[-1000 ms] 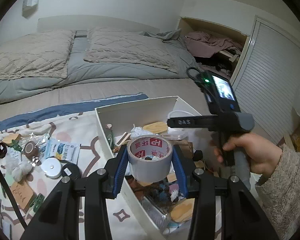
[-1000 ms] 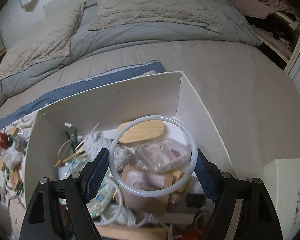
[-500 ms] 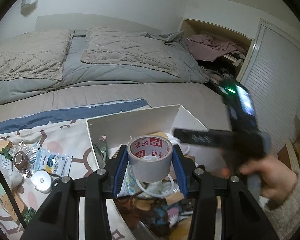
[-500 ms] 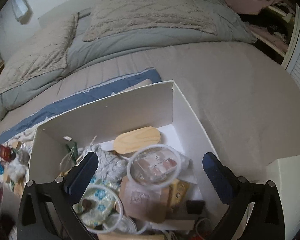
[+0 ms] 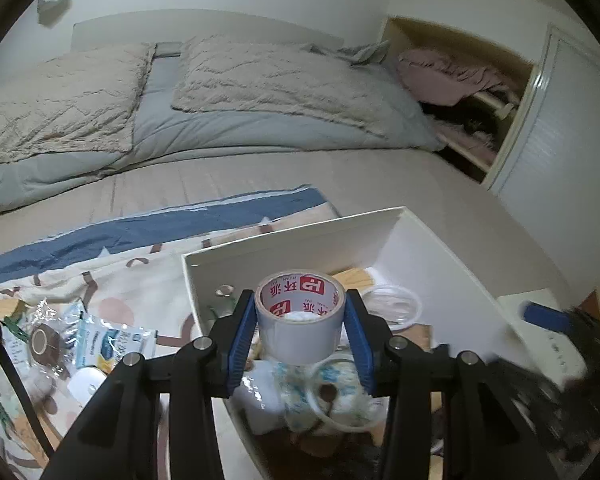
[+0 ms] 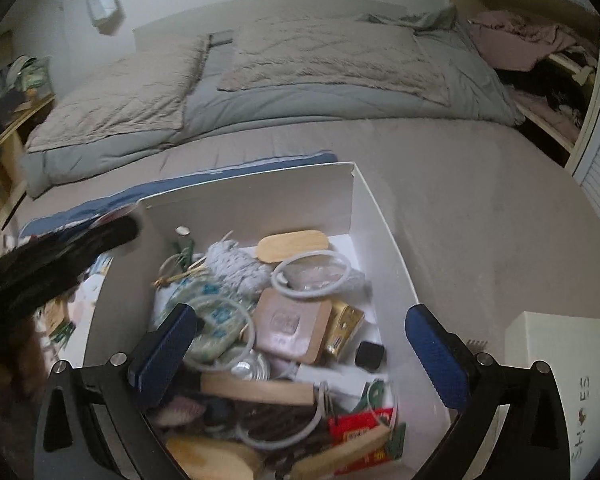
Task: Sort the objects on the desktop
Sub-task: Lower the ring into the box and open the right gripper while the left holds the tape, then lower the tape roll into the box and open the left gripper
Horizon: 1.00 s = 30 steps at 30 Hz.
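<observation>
**A:** ok so what's on that tape? The left gripper (image 5: 300, 332) is clamped on a roll of tape (image 5: 300, 320), blue pads pressed to both sides, held up over the near-left part of the white box (image 5: 324, 236).

**B:** Red blocks with white Chinese characters inside the core, plus tiny "HUAN PAI" along the rim. Outside of the roll is plain grey-white.

**A:** And the right gripper (image 6: 300, 344)?

**B:** Let go, jaws spread wide with nothing between the pads. It hangs above the near end of the same box (image 6: 384, 232). A white plastic ring (image 6: 312, 272) lies loose on the pile inside, just near of a wooden oval lid (image 6: 292, 245).

**A:** Any other text?

**B:** White shoebox lid (image 6: 560, 360) to the right of the box reads "SH ES" with a heart-ish mark in the gap, running sideways. There's a red packet (image 6: 360, 428) at the near end of the box with writing, too blurry to read. Left of the box, on the patterned blanket (image 5: 148, 280), a blue-and-white sachet (image 5: 112, 344) has print I can't make out either.
</observation>
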Available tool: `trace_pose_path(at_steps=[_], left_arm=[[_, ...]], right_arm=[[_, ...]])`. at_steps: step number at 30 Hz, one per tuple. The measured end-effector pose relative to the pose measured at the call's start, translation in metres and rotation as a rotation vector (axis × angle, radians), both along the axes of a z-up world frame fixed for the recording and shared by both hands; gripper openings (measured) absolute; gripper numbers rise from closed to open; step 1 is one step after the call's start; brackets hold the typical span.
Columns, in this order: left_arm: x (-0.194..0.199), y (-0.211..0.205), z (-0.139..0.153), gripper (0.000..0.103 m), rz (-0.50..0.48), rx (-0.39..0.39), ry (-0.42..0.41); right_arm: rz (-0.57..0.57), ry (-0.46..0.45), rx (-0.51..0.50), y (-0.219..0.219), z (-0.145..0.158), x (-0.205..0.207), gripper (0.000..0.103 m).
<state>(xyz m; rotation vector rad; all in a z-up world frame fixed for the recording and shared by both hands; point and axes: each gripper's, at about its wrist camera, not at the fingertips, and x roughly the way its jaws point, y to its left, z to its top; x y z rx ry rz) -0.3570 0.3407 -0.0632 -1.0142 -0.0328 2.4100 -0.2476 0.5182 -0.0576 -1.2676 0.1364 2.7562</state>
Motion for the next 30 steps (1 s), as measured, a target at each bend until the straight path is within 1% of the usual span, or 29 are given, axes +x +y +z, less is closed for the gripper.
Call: trace_pose_path(at_steps=[2, 4, 7, 13, 14, 15, 16, 17, 19, 20, 24, 30], left_arm=[[-0.006, 0.002, -0.003, 0.044, 0.007, -0.019, -0.004], [-0.012, 0.004, -0.006, 0.044, 0.019, -0.045, -0.003], [-0.021, 0.008, -0.012, 0.044, 0.034, -0.064, -0.016], [-0.027, 0.015, -0.019, 0.044, 0.049, -0.079, -0.016], [-0.027, 0.015, -0.018, 0.046, 0.045, -0.072, -0.019], [-0.028, 0.015, -0.019, 0.052, 0.038, -0.057, -0.033], [-0.029, 0.014, -0.02, 0.074, 0.034, -0.046, -0.049], [-0.028, 0.013, -0.02, 0.086, 0.04, -0.031, -0.053], [-0.026, 0.01, -0.015, 0.086, 0.05, -0.012, -0.027], [-0.024, 0.01, -0.012, 0.086, 0.048, -0.015, -0.019], [-0.016, 0.009, -0.001, 0.086, 0.032, -0.055, 0.019], [0.003, 0.005, 0.01, 0.086, -0.013, -0.074, 0.049]], right_arm=[[0.01, 0.022, -0.006, -0.004, 0.001, 0.01, 0.103], [0.019, 0.045, -0.031, -0.006, 0.0, 0.022, 0.103], [0.02, 0.062, -0.065, -0.009, -0.005, 0.036, 0.103], [0.04, 0.08, -0.064, -0.014, -0.006, 0.052, 0.103], [0.04, 0.087, -0.067, -0.013, -0.005, 0.053, 0.103], [0.039, 0.097, -0.073, -0.012, -0.003, 0.056, 0.103], [0.037, 0.111, -0.078, -0.011, -0.002, 0.058, 0.103], [0.037, 0.119, -0.081, -0.011, -0.001, 0.059, 0.103], [0.031, 0.129, -0.082, -0.01, -0.001, 0.061, 0.103], [0.024, 0.133, -0.086, -0.01, -0.001, 0.062, 0.103], [0.024, 0.13, -0.126, -0.01, -0.005, 0.069, 0.103], [0.026, 0.125, -0.095, -0.016, -0.003, 0.078, 0.103]])
